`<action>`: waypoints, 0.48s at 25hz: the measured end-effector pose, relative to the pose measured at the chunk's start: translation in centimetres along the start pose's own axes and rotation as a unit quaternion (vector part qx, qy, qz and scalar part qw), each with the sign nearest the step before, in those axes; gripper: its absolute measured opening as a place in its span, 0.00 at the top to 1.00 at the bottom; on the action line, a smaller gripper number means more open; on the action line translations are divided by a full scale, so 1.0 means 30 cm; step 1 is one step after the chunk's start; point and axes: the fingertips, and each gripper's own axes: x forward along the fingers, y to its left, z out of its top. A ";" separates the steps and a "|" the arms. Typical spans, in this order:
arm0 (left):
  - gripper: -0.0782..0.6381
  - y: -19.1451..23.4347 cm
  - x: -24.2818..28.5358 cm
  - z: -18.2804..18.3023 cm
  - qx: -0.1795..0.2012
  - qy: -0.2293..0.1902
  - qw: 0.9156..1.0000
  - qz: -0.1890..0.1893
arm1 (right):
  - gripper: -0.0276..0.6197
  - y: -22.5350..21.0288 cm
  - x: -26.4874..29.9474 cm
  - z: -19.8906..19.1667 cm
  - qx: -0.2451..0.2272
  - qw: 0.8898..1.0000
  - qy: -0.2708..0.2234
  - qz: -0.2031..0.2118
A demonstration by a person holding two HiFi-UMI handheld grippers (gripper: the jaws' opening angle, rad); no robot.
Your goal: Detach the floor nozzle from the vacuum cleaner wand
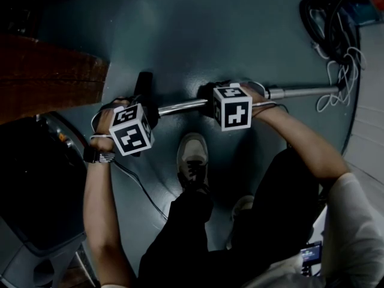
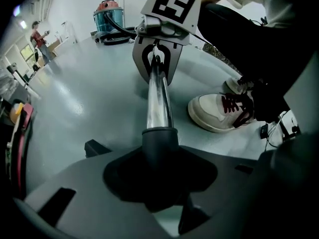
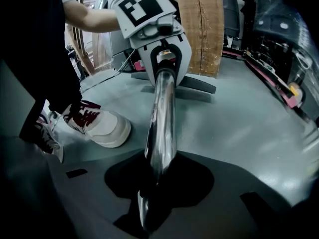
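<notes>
We had the left gripper (image 2: 159,180) clamped on the nozzle neck (image 2: 159,143) at nine o'clock and the right gripper (image 3: 157,183) on the wand (image 3: 162,113); a straight pull seemed best.

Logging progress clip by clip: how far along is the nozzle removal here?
Done: both grips look set. In hand: the left gripper clamps the dark collar at the nozzle end, and the right gripper clamps the chrome wand. Left: the wand sits inside that collar, so the pull-apart itself remains.
</notes>
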 end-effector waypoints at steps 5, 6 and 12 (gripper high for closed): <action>0.67 -0.027 -0.024 0.000 -0.025 -0.001 0.997 -0.072 | 0.76 0.006 -0.009 0.008 -0.015 1.000 0.009 -0.009; 0.67 -0.028 -0.033 0.005 -0.028 -0.001 0.996 -0.083 | 0.76 0.006 -0.010 0.010 -0.016 1.000 0.008 -0.010; 0.67 0.000 -0.047 0.015 -0.024 -0.005 0.998 -0.053 | 0.76 -0.010 -0.020 0.011 -0.006 1.000 0.000 -0.016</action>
